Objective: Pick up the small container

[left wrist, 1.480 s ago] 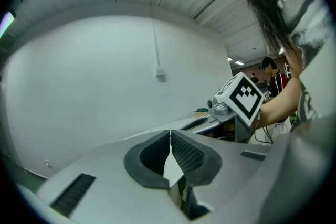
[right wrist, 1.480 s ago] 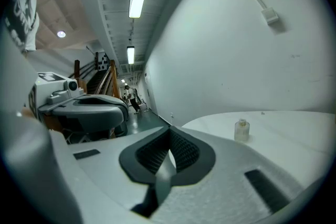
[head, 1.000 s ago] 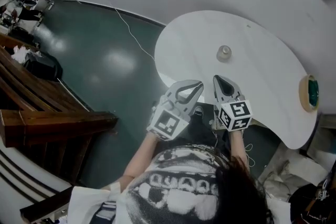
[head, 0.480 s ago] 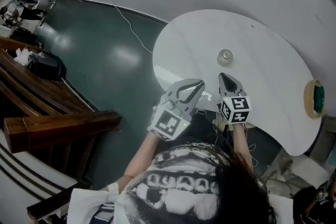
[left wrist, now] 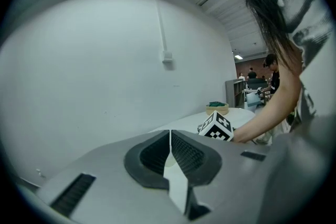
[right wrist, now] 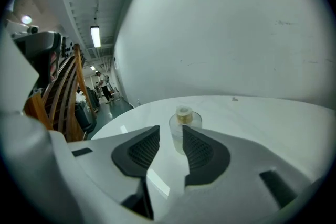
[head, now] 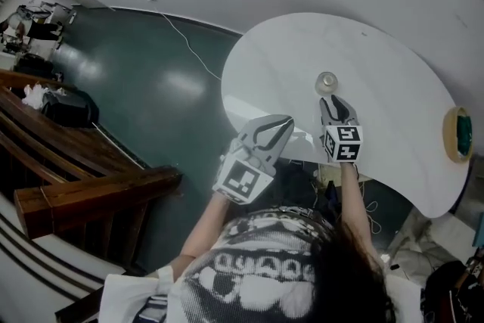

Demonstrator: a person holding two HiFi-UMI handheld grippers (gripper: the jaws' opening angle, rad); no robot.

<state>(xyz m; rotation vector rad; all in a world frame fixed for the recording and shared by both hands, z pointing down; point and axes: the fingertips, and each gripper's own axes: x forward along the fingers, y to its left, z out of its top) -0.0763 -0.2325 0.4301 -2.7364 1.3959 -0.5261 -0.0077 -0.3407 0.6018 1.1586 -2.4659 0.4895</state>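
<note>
Above the white table [head: 393, 41], the left gripper [head: 283, 122] at its seven o'clock edge is closed and empty, while the right gripper [head: 330, 99], whose jaws have just been opening partway with nothing between them, has the small container [head: 327, 82] standing just beyond its tips at twelve o'clock.

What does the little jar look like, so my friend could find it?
Look for the big white curved table over the dark green floor. Near its middle stands one small clear round jar with a pale cap. Unlike the tan bowl of something green at the table's right edge, it is see-through.
</note>
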